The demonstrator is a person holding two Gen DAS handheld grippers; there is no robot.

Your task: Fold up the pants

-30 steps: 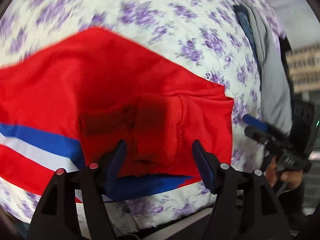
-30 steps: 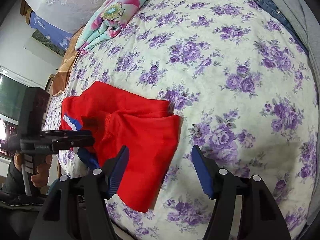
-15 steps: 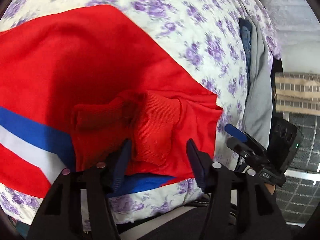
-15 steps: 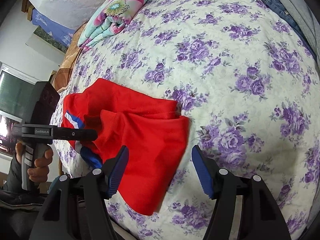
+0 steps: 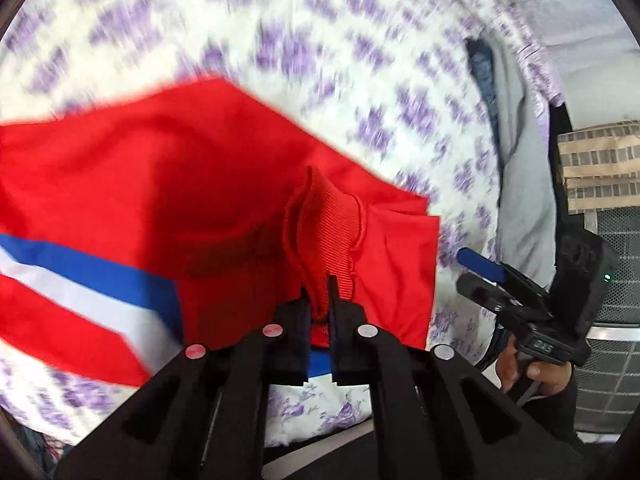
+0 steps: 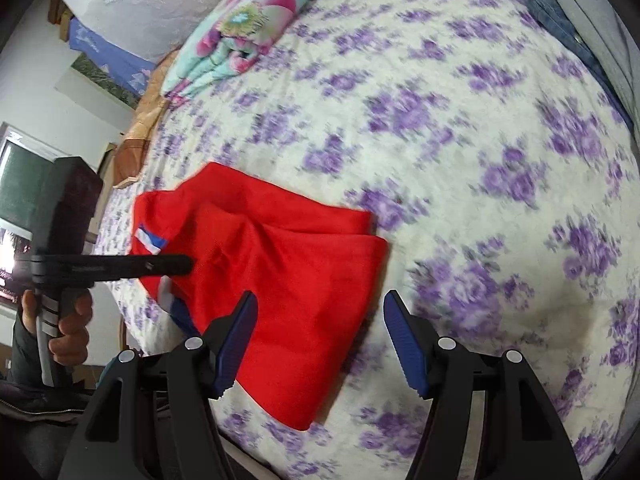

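Observation:
Red pants with a blue and white stripe lie partly folded on the flowered bed; they also show in the right wrist view. My left gripper is shut on the red ribbed cuff and lifts it off the fabric. It shows from the side in the right wrist view, at the left edge of the pants. My right gripper is open and empty, just above the near right part of the pants. It also shows at the right of the left wrist view.
The purple-flowered bedspread covers the bed. A folded floral quilt lies at the far end. Jeans and grey clothing lie along the far right edge; the grey clothing also shows in the left wrist view. The bed's near edge is just below my grippers.
My left gripper has closed on the ribbed cuff and raised it. My right gripper has moved a little closer to the pants and stays open.

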